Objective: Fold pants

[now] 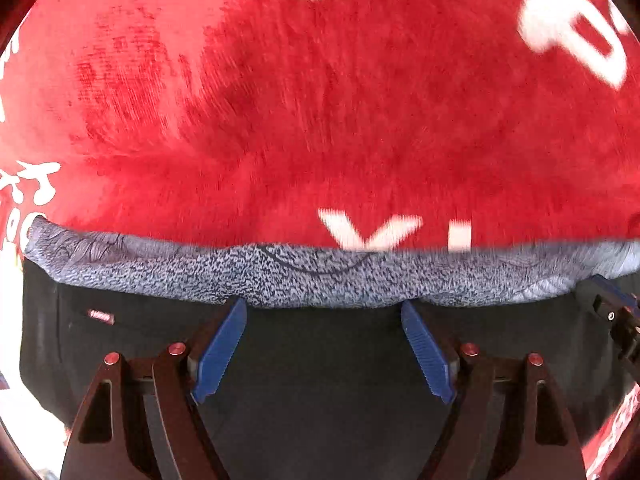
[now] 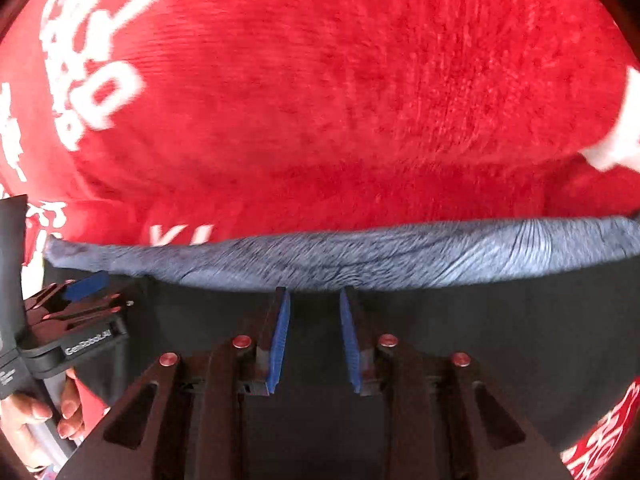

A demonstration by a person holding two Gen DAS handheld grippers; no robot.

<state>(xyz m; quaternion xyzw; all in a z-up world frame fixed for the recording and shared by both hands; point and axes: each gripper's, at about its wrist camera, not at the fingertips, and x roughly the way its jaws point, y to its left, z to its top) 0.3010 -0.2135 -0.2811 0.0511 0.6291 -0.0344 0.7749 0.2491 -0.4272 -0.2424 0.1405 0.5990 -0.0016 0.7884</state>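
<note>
Item: pants (image 1: 320,360), black, with a grey marled waistband (image 1: 280,276) running left to right across the far edge; they lie flat on a red plush cover with white lettering (image 1: 320,100), directly beneath both grippers. Small red label (image 1: 101,316) on the black cloth at near left in the left wrist view. Left gripper (image 1: 324,316): jaws spread wide, released, blue pads reaching the waistband's near edge, nothing held. Right gripper (image 2: 313,300): jaws parted more narrowly, also released, tips at the waistband (image 2: 360,256). The person's hand (image 2: 36,420) on the left tool shows at near left in the right wrist view. Handling, as judged: light, soft, limp cloth that will sag and crease; the waistband looks thicker and stretchy, so it offers the firmer hold. Best taken at the waistband, one gripper toward each end, pinching through both layers if possible
</note>
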